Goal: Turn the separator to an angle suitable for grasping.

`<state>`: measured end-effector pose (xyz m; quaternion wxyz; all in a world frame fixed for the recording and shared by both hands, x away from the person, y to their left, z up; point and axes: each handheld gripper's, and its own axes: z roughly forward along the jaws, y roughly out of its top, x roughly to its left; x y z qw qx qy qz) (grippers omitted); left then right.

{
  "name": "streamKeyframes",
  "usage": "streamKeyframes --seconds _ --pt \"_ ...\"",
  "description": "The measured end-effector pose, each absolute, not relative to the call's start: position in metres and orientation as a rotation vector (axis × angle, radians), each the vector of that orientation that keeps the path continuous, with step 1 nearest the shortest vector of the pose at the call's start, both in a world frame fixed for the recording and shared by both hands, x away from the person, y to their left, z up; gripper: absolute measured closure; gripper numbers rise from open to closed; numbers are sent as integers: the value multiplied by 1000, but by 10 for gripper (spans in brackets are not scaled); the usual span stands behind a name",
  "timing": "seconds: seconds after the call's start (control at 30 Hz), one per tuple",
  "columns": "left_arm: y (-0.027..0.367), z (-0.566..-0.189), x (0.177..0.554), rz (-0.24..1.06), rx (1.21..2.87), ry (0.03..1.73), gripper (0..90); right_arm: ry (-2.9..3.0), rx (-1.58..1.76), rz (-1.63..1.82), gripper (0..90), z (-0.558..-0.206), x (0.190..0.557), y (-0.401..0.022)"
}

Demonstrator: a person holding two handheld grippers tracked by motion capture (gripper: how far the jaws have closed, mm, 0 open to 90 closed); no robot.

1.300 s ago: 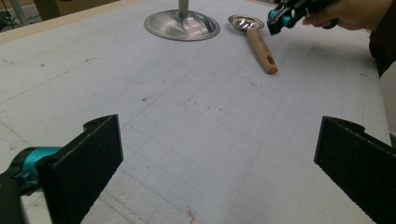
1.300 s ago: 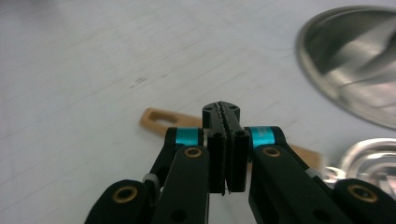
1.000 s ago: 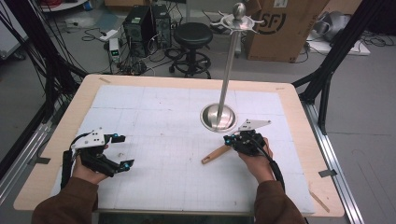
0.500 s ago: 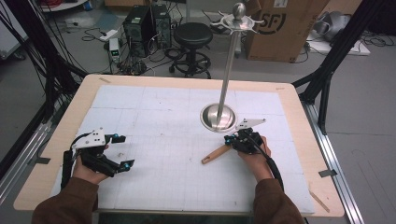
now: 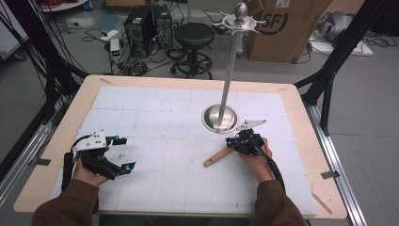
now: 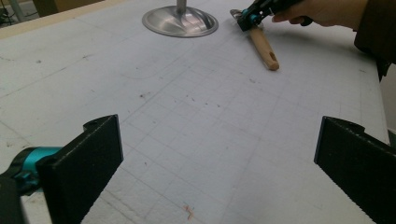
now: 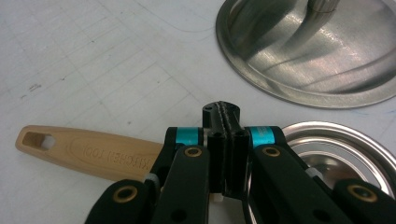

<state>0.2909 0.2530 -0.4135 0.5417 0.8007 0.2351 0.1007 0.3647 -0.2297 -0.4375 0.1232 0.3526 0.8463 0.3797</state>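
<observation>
Jaws of the right gripper (image 7: 223, 122) are pressing tight together over a wooden-handled utensil (image 5: 217, 157) lying on the table (image 5: 155, 117) beside the metal stand (image 5: 219, 117); the left gripper (image 5: 123, 153) is resting wide open, holding nothing.

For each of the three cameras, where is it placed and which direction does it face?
High view: above the person's side, facing forward and down on the table; both forearms and grippers show.
Left gripper view: on the left gripper, looking across the table between open jaws toward the right hand.
Right gripper view: on the right gripper, looking down past shut jaws.
All three share the wooden handle and the metal stand base.
</observation>
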Motion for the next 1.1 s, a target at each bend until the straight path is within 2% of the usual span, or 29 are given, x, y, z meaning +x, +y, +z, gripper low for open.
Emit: streamKeyframes --seconds 0.57,1.1 --pt "254 -412 290 237 1893 550 17 2478 1053 1065 898 -436 355 -234" --pt "252 -411 289 239 1888 542 17 2461 1109 1033 898 -436 327 -259"
